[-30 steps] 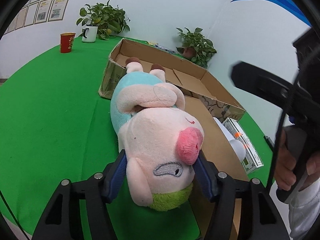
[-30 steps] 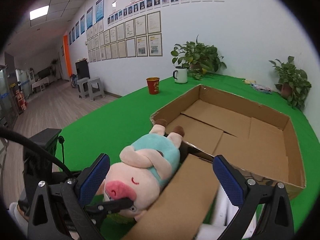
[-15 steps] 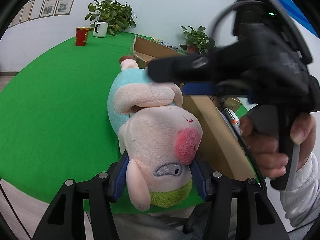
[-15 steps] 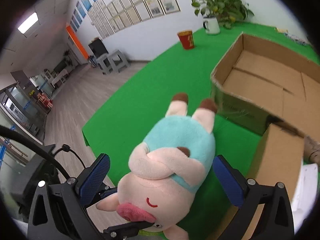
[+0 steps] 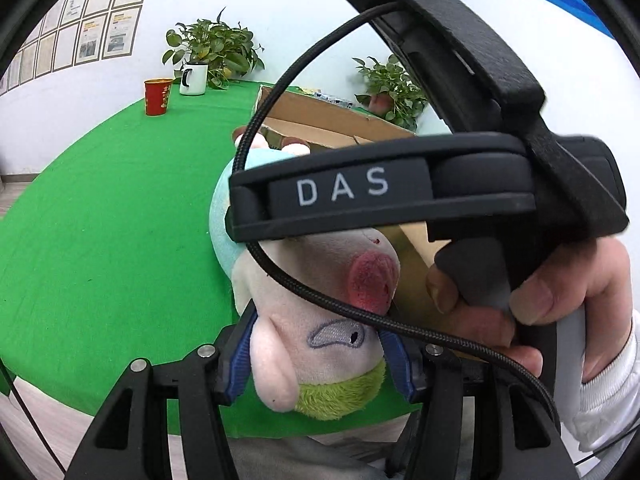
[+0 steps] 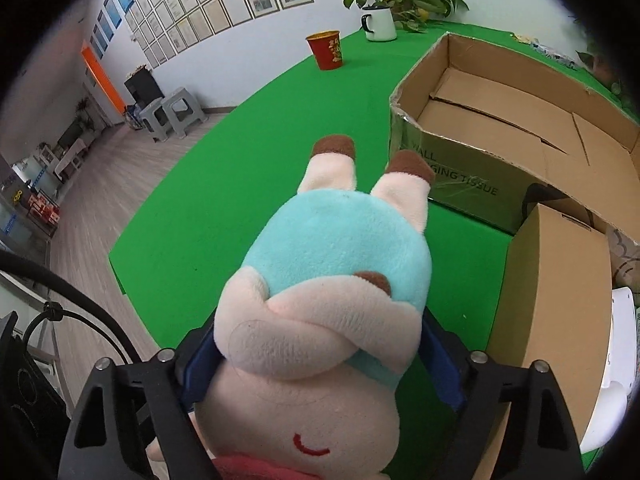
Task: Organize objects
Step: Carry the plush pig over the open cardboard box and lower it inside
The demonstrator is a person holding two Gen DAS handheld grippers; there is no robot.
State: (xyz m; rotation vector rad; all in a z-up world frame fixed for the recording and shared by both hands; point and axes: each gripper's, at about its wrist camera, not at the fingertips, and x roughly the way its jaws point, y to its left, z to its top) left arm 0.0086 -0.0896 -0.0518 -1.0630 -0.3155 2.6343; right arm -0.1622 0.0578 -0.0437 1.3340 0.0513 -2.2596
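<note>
A plush pig (image 5: pixel 316 258) with a teal shirt hangs head-first over the front edge of the green table (image 6: pixel 240 160). My left gripper (image 5: pixel 318 356) is shut on its head, blue pads pressing both cheeks. My right gripper (image 6: pixel 320 360) has come down over the pig (image 6: pixel 340 256) from above. Its jaws are closing, and the blue pads (image 6: pixel 440 360) lie against the folded arms and teal body. In the left wrist view the right gripper's black body (image 5: pixel 400 184) and the hand (image 5: pixel 560 292) holding it hide most of the pig's body.
A large open cardboard box (image 6: pixel 416 80) stands just beyond the pig's feet. A smaller brown box (image 6: pixel 560 300) sits to the right, a white object (image 6: pixel 612 380) beside it. A red cup (image 6: pixel 326 50), a white mug (image 6: pixel 378 22) and plants stand at the table's far side.
My right gripper swung in over the pig, tilted down, and its jaws narrowed onto the body. The left gripper kept its grip and drew the pig back from the box toward the table edge.
</note>
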